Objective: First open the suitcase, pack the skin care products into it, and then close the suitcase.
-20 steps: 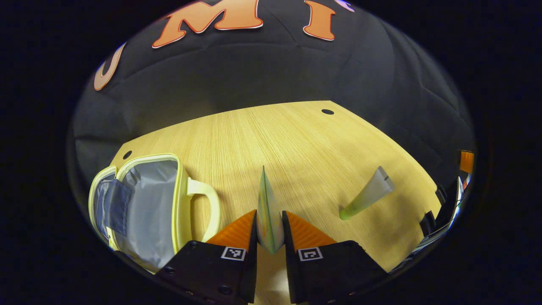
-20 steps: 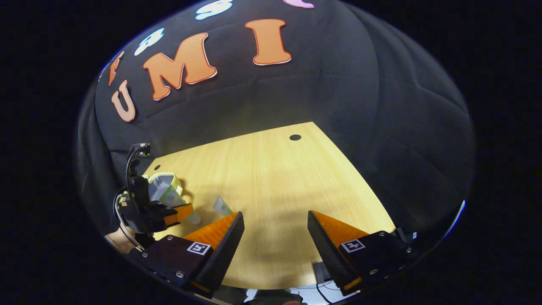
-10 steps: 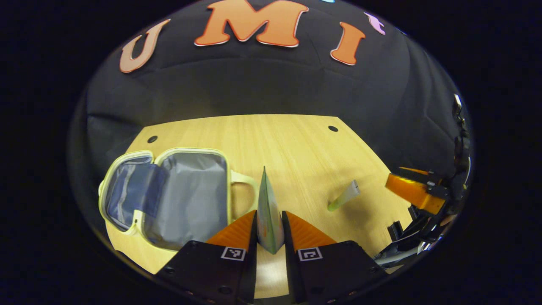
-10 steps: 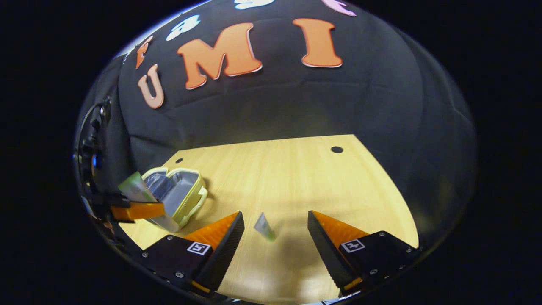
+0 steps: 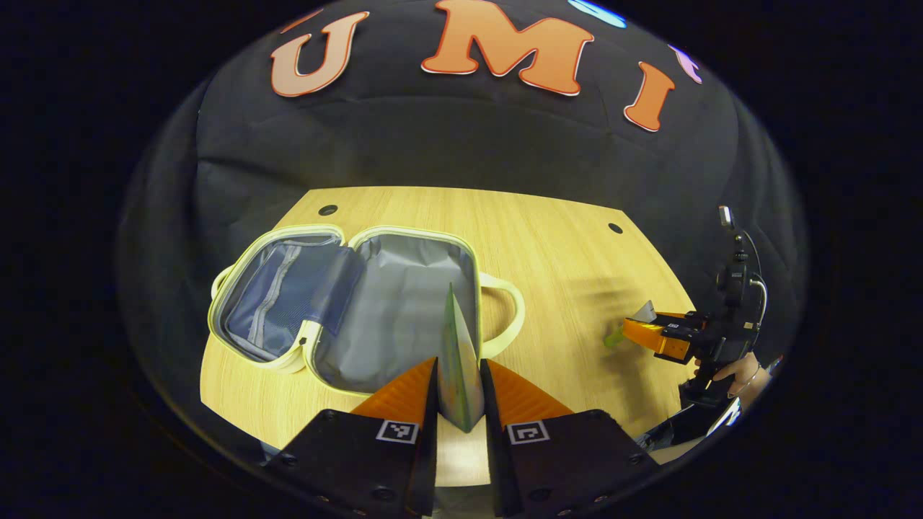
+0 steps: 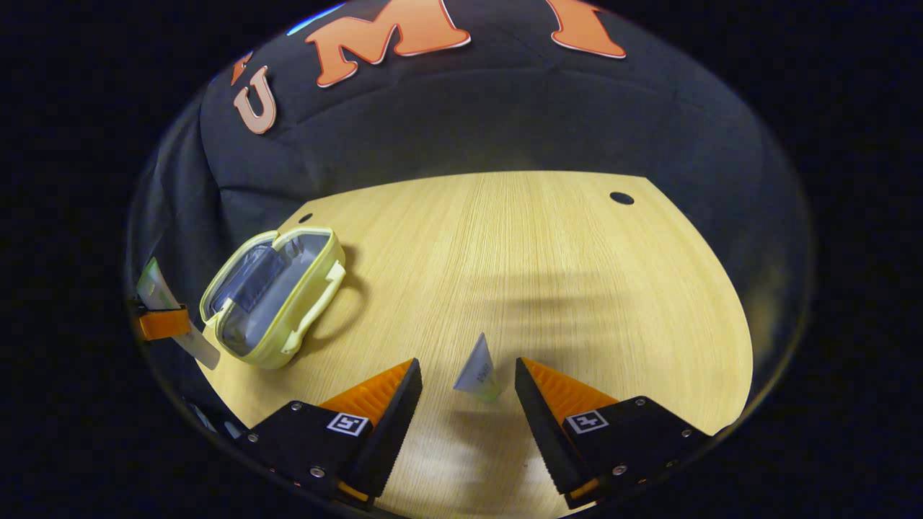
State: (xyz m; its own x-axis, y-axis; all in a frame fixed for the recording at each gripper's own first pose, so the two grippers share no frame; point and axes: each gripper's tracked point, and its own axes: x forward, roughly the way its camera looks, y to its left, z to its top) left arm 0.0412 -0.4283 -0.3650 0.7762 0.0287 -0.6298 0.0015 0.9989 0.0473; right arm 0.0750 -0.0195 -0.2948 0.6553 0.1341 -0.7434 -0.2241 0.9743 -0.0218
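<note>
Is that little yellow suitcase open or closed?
Open. The suitcase lies spread flat on the table, both grey-lined halves facing up.

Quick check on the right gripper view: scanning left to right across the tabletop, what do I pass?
Tube held by the left gripper → open suitcase, handle toward the middle → small tube lying on the table between the right gripper's open fingers → bare wood out to the right edge.

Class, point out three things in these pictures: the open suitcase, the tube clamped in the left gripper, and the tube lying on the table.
suitcase [image 5: 404,317], left gripper view, grey lining.
held tube [image 5: 456,360], left gripper view, flat side.
loose tube [image 6: 477,369], right gripper view, pale body.
</note>
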